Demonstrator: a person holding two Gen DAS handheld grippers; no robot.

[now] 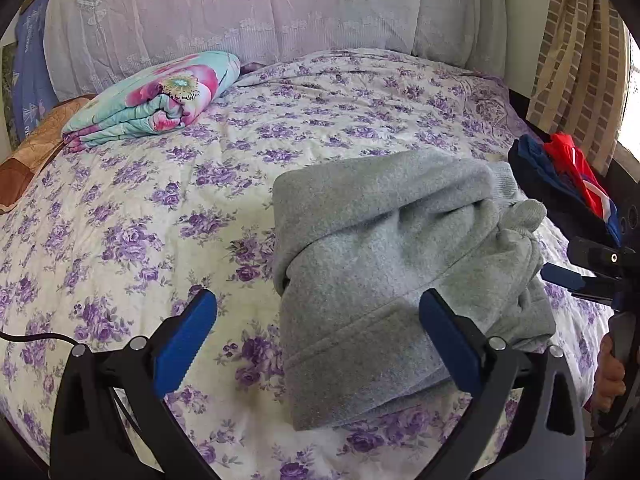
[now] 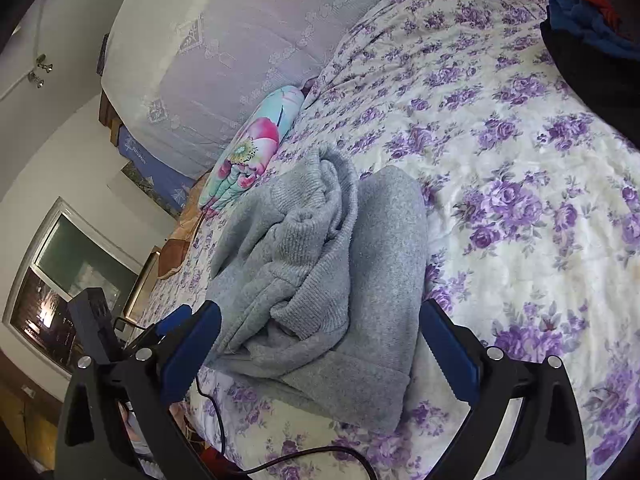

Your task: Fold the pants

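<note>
The grey fleece pants (image 1: 384, 264) lie folded into a thick bundle on the floral bedspread (image 1: 160, 208), with the ribbed waistband bunched at the right end. My left gripper (image 1: 320, 344) is open and empty, hovering just in front of the bundle, its right finger over the near edge. In the right wrist view the same pants (image 2: 320, 272) lie between the open fingers of my right gripper (image 2: 320, 352), which holds nothing. The right gripper also shows in the left wrist view (image 1: 572, 276), close to the bundle's right end.
A folded teal and pink floral quilt (image 1: 156, 100) lies at the back left by the lilac pillows (image 1: 240, 12). A dark pile of red and blue clothes (image 1: 568, 176) sits at the right edge. A black cable (image 2: 320, 456) trails over the bed's near edge.
</note>
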